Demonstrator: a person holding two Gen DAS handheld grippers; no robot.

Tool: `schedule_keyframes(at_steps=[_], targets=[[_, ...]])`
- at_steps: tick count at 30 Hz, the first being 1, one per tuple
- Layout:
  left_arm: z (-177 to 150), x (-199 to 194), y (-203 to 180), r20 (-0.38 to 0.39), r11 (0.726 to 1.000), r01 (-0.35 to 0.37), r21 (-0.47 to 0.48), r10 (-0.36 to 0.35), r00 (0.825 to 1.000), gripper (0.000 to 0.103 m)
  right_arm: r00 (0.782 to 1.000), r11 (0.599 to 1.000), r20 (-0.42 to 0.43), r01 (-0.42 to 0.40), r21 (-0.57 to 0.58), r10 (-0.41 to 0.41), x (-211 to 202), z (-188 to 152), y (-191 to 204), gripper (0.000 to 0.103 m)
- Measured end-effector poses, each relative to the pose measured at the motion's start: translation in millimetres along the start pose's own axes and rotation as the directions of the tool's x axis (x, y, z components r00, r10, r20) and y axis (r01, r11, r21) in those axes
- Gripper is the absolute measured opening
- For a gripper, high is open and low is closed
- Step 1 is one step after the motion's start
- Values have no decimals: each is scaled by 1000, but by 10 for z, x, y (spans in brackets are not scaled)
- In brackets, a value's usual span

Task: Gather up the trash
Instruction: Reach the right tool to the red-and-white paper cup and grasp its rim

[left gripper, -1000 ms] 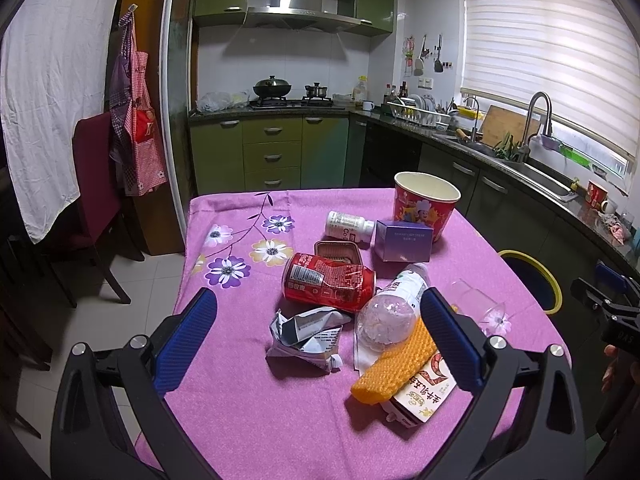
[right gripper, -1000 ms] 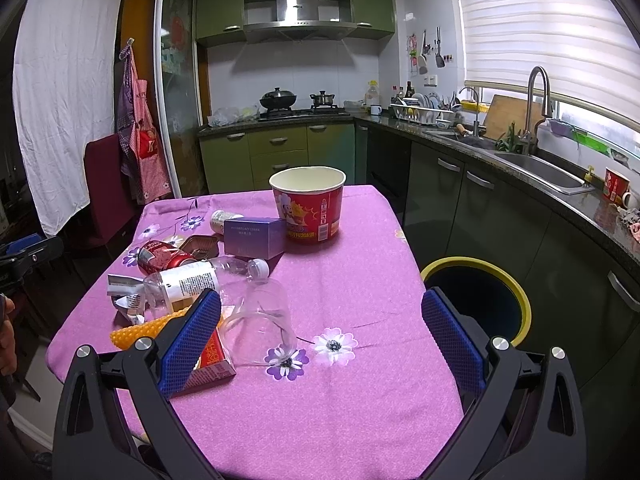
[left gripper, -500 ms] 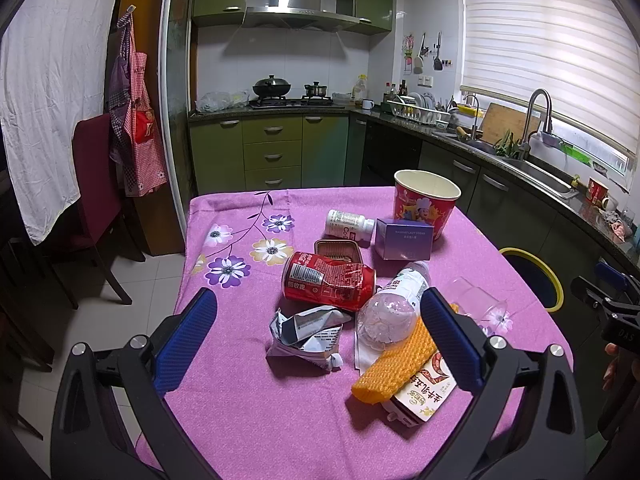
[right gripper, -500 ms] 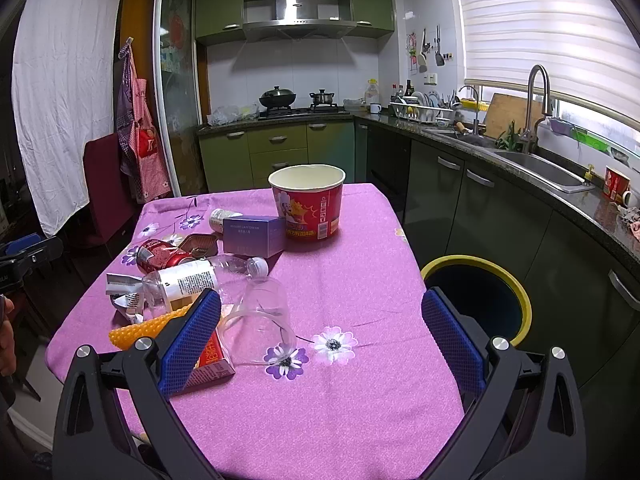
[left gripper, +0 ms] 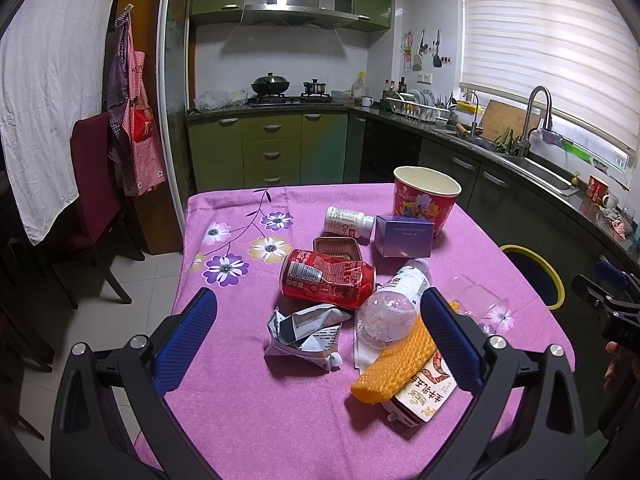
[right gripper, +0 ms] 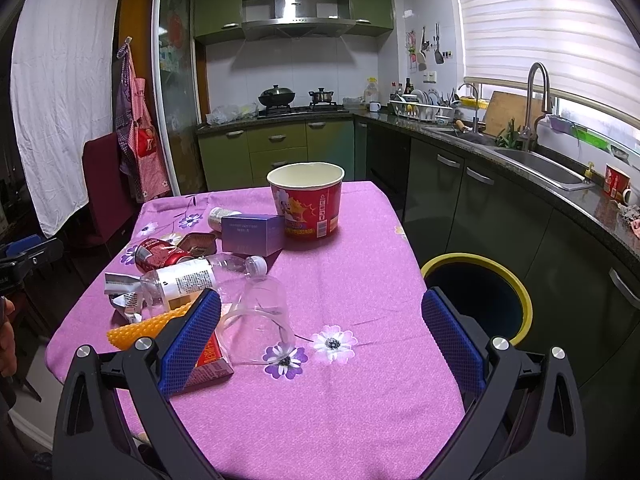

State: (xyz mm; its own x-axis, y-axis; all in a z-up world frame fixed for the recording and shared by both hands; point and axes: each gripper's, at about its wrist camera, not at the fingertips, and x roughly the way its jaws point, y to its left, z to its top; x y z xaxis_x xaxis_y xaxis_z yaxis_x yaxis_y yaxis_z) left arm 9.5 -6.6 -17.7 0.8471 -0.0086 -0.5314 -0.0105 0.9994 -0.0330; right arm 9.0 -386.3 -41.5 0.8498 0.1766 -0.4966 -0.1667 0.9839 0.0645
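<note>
Several pieces of trash: a loose pile on the table (left gripper: 224, 400), none of it in the bin (right gripper: 520, 292)
Can (left gripper: 328, 279): red, dented, on its side at the middle of the pile, just in front of a small brown tin (left gripper: 336, 247)
Wrapper (left gripper: 306, 330): crumpled silver, just in front of the can
Bottle (left gripper: 390, 304): clear plastic, on its side, base toward the left camera, cap toward the purple box (left gripper: 404, 235); it lies beside the can
Orange mesh (left gripper: 394, 364): lies over a carton (left gripper: 420, 396) at the near edge, touching the bottle's base
Clear cup (right gripper: 260, 316): on its side to the right of the bottle, mouth toward the right camera
White bottle (left gripper: 348, 220): small, on its side, behind the tin and beside the box
Bucket (right gripper: 306, 204): red paper, upright, at the far end of the pile, touching the box
Bin: dark with a yellow rim, on the floor beside the table's right edge
Left gripper (left gripper: 318, 322): spread wide and holding nothing, above the near edge, with wrapper and bottle seen between its blue pads
Right gripper (right gripper: 320, 320): spread wide and holding nothing, above the near right corner, left pad (right gripper: 192, 344) in front of the carton, right pad in front of the bin
Table: covered by a purple flowered cloth
Surroundings: green kitchen cabinets, sink under a blind, dark red chair (left gripper: 96, 196) to the left
</note>
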Motion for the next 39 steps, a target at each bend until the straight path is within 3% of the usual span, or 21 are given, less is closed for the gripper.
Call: schedule_keyframes(at_steps=[4,10,14,18,25,30,34,37,39], targets=[[16,121,35,-16,1000,-6,0,6,1000,97,1000,1000,-19,5,-8,-6,98,-17,0,99],[272,443,217,-41,1000,-10,-19,9,999,97,999,999,-38,-24,-44,23,266,251,-45,99],[632,749,375,-27,999,-28,-43,27,999,97,992,995,-96,-90,-38,86,570,668,-121,99],[1004,1137,484,-26,998,-24,-63,23,999,97,962,991,-240,-131,-6,126,1083,1177,-221,99],[1372,2079,620,-97,997,-29,-75,22,995,97,894,991,-428,-131,33,132,2079,1917,-397,97],[1378,2607,774,-141,993,-61,-98,47,989,97,805,994,-582,-100,54,112,2951,2181,-468,75],[1230,2850,812,-196,994,-62,-93,43,980,97,712,997,-698,-52,58,78,3531,2193,-532,52],[1164,2923,825,-214,993,-92,-74,75,974,97,659,997,-749,-22,68,66,3859,2171,-554,41],[1142,2954,840,-228,993,-79,-83,59,972,97,639,998,-767,-6,66,55,3992,2120,-566,39]])
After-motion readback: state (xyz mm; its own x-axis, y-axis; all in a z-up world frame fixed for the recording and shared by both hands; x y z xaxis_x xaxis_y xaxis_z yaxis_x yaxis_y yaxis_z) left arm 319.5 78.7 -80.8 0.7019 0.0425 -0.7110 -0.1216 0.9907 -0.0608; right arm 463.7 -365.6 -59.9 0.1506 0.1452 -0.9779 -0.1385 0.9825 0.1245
